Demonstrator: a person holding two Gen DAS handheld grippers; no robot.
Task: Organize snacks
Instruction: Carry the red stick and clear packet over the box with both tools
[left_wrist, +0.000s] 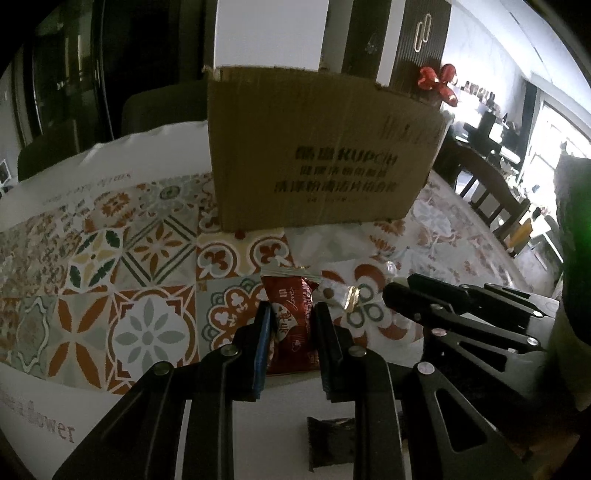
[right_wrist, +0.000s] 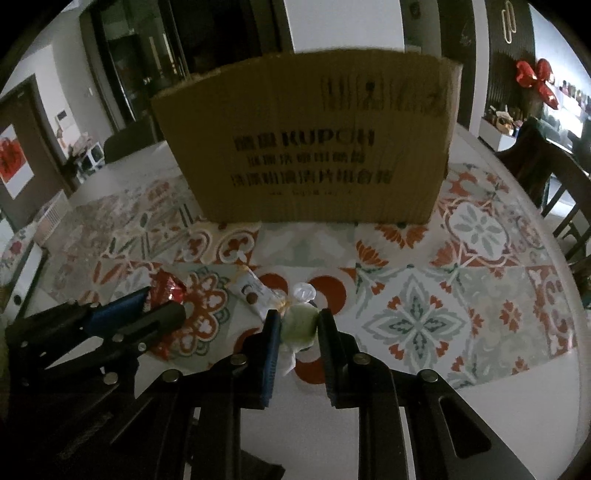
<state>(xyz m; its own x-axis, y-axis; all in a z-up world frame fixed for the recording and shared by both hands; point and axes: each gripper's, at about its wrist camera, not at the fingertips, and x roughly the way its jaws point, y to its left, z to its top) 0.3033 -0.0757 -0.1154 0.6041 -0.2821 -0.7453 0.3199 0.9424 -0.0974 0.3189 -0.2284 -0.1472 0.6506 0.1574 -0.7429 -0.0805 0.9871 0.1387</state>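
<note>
My left gripper (left_wrist: 292, 310) is shut on a red foil snack packet (left_wrist: 291, 325) that rests on the patterned tablecloth. In the right wrist view the same left gripper (right_wrist: 166, 302) shows at the left with the red packet (right_wrist: 166, 288) between its pads. My right gripper (right_wrist: 299, 315) is shut on a round green sweet in clear wrap (right_wrist: 300, 325); its closed tips (left_wrist: 391, 291) also show beside the left one. A white wrapped bar (right_wrist: 251, 290) lies between the two grippers. An open cardboard box (right_wrist: 306, 147) stands upright just behind the snacks.
A dark packet (left_wrist: 328, 443) lies near the table's front edge under the left gripper. The round table (right_wrist: 546, 332) curves away at the right, with wooden chairs (right_wrist: 569, 192) beyond it. A red bow (right_wrist: 535, 77) hangs on the far wall.
</note>
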